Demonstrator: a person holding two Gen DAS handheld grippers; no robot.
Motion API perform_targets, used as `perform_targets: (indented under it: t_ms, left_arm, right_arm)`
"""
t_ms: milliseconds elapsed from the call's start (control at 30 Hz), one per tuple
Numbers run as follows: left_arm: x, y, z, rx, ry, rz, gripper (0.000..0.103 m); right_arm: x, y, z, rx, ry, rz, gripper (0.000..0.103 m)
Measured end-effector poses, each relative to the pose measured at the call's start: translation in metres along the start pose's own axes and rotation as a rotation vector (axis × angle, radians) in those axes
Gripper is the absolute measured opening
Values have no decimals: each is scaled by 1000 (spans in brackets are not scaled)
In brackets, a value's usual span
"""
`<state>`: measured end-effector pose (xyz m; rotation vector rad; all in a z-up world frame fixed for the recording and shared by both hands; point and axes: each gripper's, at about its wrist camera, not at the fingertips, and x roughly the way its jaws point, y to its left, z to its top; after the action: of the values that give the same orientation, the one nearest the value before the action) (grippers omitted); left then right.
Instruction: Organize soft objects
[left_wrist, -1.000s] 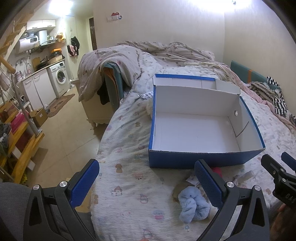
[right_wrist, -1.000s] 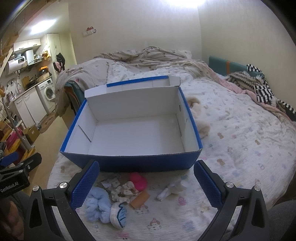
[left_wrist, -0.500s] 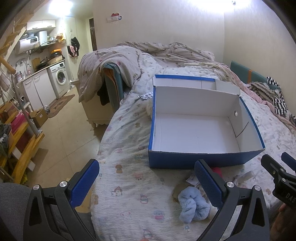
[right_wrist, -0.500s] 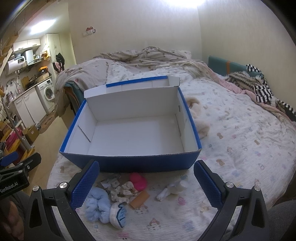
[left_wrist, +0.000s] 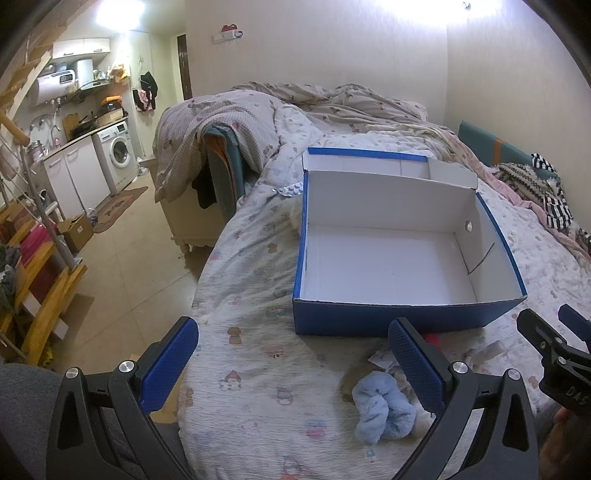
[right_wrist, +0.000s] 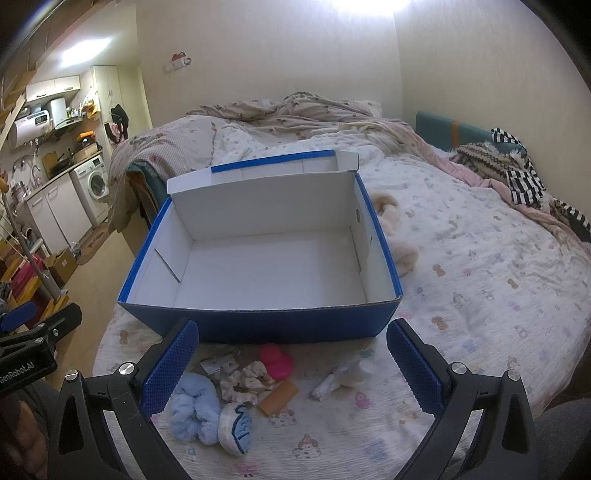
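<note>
Before me: wide bed with cartoon-print white quilt (right_wrist: 480, 266); cream walls (right_wrist: 280, 48); beige tiled floor (left_wrist: 122, 280); white front-loading washing machine (left_wrist: 116, 155) beside white cabinets (left_wrist: 74, 181); yellow wooden stair frame (left_wrist: 44, 291); bright ceiling lights.

Both wrist views look along the bed (right_wrist: 480, 266) from its foot — sharing the nearby blue box (left_wrist: 369, 321).

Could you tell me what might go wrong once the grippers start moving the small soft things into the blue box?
1. The pale blue scrunchie, cream scrunchie and blue-trimmed white item lie bunched together, so the open right gripper may pinch two at once.
2. The blue box is light cardboard on soft bedding; a bump could shove or tip it.
3. The box sits near the bed's edge, with floor beyond; a dropped item could fall off.
</note>
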<state>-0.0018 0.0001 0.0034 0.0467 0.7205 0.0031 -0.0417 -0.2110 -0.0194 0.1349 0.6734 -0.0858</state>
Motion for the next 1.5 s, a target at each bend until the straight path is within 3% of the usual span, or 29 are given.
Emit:
perform_targets:
  t_ms: [1500]
  left_arm:
    - [4, -5, 0, 7, 10, -5, 103]
  right_arm:
    - [3, -3, -3, 3, 15, -3, 103]
